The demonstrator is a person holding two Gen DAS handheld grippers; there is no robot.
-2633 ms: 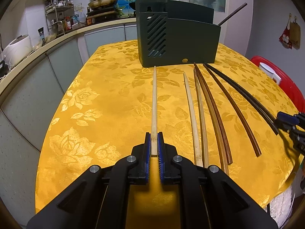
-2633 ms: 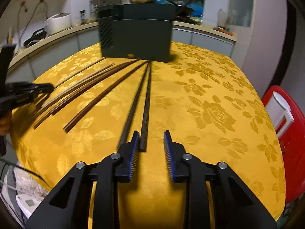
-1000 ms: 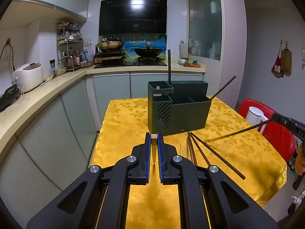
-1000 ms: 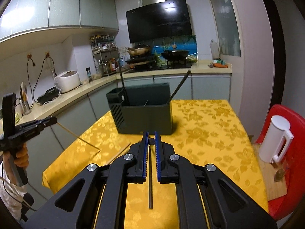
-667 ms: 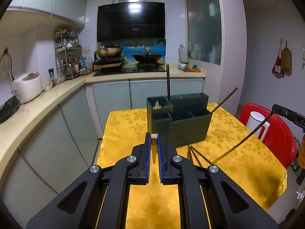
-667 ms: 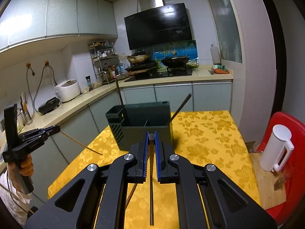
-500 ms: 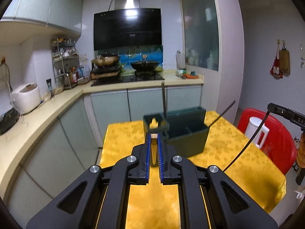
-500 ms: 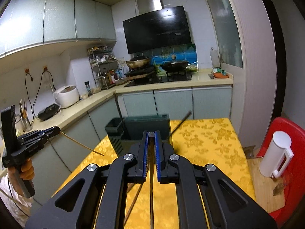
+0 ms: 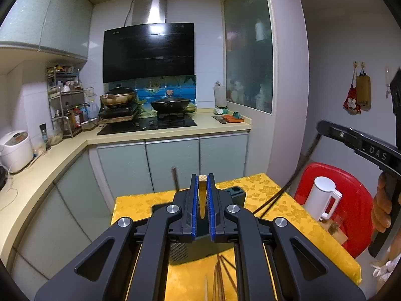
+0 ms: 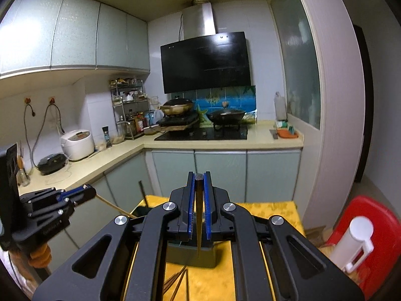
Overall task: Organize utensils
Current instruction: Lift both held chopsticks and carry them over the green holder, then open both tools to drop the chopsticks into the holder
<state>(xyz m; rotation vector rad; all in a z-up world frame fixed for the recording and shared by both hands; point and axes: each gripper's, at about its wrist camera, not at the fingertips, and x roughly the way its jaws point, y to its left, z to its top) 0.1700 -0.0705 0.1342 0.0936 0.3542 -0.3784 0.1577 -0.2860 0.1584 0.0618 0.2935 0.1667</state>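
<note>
1. Left wrist view shows a light wooden chopstick [image 9: 201, 195] clamped between the blue pads of the left gripper [image 9: 202, 188]; its jaws are closed on it, and the stick points down toward the dark utensil holder [image 9: 235, 193] below.
2. In the right wrist view, the right gripper [image 10: 199, 188] is closed on a dark chopstick [image 10: 198, 215], which hangs down over the same utensil holder [image 10: 193, 257].
3. One dark stick [image 9: 174, 179] already stands upright in the holder, at its left part.
4. More chopsticks [image 9: 220, 278] lie on the yellow flowered cloth of the bench [image 9: 288, 205], in front of the holder.
5. Both grippers are high above the bench, near each other; each one is visible at the edge of the other camera's view.
6. To the right of the bench stands a red chair [image 9: 351, 200] with a white kettle [image 9: 319, 198] on it.
7. Behind, along the wall, are a kitchen counter [image 10: 225, 143] with a stove and pans, and a white rice cooker [image 10: 76, 144].
</note>
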